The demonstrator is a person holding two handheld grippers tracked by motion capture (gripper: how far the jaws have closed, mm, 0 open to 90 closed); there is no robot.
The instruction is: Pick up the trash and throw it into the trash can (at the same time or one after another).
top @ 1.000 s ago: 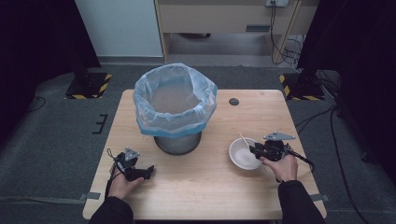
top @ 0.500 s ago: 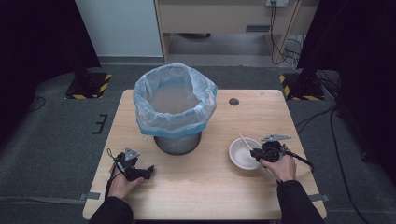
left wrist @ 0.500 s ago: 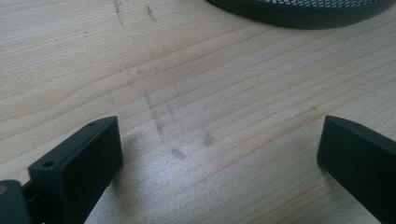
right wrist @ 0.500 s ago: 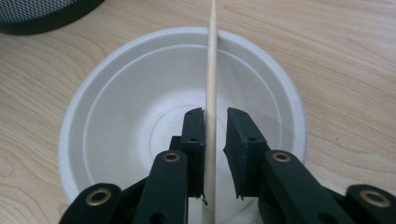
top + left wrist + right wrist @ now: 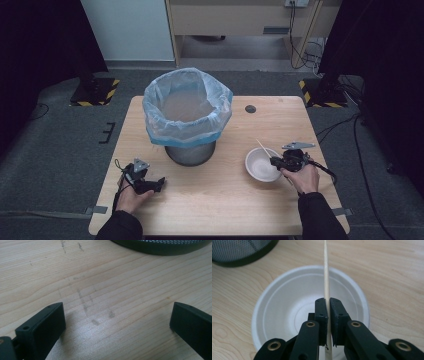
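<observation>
Right claw [image 5: 328, 303] clamps stick [image 5: 326, 270] | white bowl [image 5: 287, 307] holds stick's end

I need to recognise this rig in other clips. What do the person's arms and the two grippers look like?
Both forearms wear dark sleeves. Each hand carries a black gripper with two flat, blocky jaws on hinged links with brass-coloured rivets. The left gripper and right gripper each bear a grey three-cornered plate on top and trail a thin black cable.
</observation>
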